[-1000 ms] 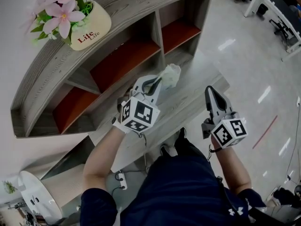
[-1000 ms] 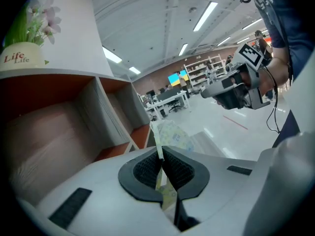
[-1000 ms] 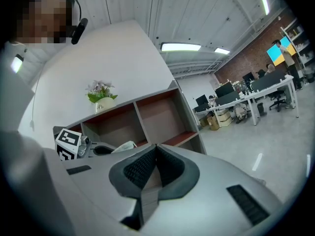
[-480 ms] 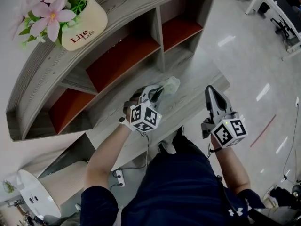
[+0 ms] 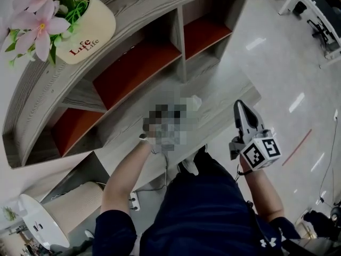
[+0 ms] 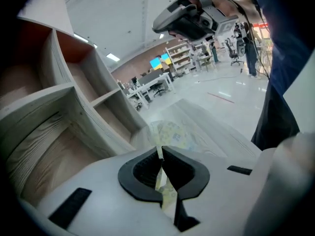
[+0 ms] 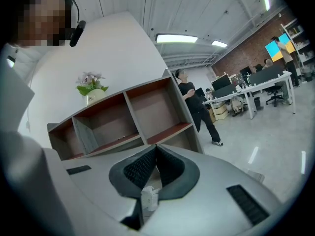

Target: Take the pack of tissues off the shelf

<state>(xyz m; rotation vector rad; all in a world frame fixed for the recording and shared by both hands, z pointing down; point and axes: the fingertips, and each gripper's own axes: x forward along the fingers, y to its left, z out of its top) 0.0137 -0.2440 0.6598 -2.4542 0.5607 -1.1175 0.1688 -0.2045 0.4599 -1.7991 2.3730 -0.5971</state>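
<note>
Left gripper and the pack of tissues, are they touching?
Touching: the left gripper pinches the pack of tissues between shut jaws, seen in the left gripper view.

Grey wood-grain shelf (image 5: 133, 7) running from 8 o'clock up to 1 o'clock in the head view, with a curved top board. Standing on that top board at 10 o'clock, a cream flower pot (image 5: 85, 31) with pink blossoms and green leaves. Beneath the board, open compartments (image 5: 136, 68) with red-brown floors, split by grey uprights. Lower still, a wide grey ledge (image 5: 224, 97) jutting toward 3 o'clock, with the pack of tissues (image 5: 193, 101) over it near centre, contact with the board unclear. Glossy pale floor (image 5: 277, 68) from 1 to 5 o'clock, with a white power strip (image 5: 133, 200) lying on it at 7 o'clock.
</note>
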